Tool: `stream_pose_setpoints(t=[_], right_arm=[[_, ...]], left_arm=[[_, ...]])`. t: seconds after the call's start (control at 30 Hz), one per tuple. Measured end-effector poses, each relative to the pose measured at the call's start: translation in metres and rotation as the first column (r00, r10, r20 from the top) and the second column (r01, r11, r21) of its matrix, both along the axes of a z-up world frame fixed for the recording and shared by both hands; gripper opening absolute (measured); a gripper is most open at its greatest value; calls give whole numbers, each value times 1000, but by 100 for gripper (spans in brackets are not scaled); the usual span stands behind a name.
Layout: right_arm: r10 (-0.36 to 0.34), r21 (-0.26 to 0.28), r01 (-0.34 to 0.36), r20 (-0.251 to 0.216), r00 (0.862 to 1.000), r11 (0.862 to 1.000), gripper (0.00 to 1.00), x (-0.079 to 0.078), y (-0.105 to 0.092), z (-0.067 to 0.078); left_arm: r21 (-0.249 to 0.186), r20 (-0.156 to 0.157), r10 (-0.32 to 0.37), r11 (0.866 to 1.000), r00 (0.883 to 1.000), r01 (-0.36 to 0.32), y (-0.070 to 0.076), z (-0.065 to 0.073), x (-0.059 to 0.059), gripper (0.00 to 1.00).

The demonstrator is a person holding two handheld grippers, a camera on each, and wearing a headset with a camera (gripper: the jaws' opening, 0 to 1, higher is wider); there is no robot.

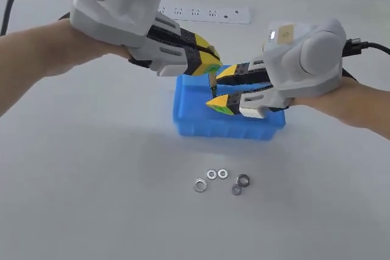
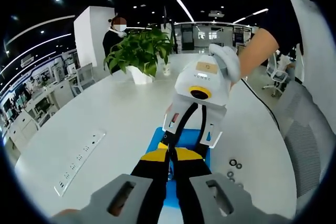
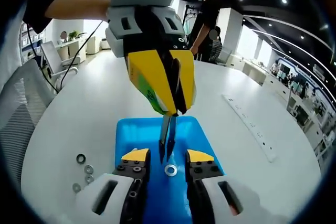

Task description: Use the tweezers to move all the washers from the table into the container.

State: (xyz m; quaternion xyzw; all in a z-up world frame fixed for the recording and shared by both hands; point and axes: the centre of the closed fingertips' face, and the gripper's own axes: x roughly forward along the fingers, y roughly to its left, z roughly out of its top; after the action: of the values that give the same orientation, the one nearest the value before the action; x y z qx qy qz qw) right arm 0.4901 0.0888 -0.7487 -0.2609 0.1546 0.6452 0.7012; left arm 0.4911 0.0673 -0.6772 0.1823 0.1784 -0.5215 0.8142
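Since the tweezers [image 3: 167, 135] hang over the container with nothing clear in their tips, I think the job now is to go and fetch the next washer. On the big white worktop [image 1: 91, 199], the left hand-held gripper [image 1: 209, 60] is at 10 o'clock from the container, with its jaws squeezed tight on the tweezers. The right hand-held gripper [image 1: 222, 89] is at 3 o'clock with its jaws apart, one on each side of the tweezer tips, holding nothing. The blue container [image 1: 207, 127] sits under both, and one washer [image 3: 170, 170] lies inside it already. The other washers [image 1: 211, 175] lie on the worktop at 6 o'clock from the container, near it. To do this well, lift the tweezers straight up and swing them to 6 o'clock. Then come down on one washer at a time, pinching its edge softly so it does not flick away. In the head view the right hand-held gripper covers much of the container's inside. I cannot tell if the right jaws touch the tweezers, or if two of the washers are stacked.
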Motion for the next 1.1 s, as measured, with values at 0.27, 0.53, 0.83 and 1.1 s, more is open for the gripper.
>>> stream_pose_setpoints(t=[0.27, 0.53, 0.83, 1.1], right_arm=[[-27, 54, 26, 11, 1000, 998, 35, -13, -11, 29], [-46, 77, 45, 15, 999, 996, 40, -35, -26, 44], [-75, 105, 72, 23, 997, 992, 53, -67, -40, 55], [-70, 94, 66, 36, 997, 993, 70, -100, -48, 52]], left_arm=[[29, 49, -22, 999, 999, 21, 6, 26, -17, 6], [56, 67, -20, 998, 998, 16, 11, 41, -48, 6], [56, 72, -10, 998, 997, 6, 6, 47, -86, 6], [67, 62, 13, 998, 998, -17, 0, 40, -116, 7]])
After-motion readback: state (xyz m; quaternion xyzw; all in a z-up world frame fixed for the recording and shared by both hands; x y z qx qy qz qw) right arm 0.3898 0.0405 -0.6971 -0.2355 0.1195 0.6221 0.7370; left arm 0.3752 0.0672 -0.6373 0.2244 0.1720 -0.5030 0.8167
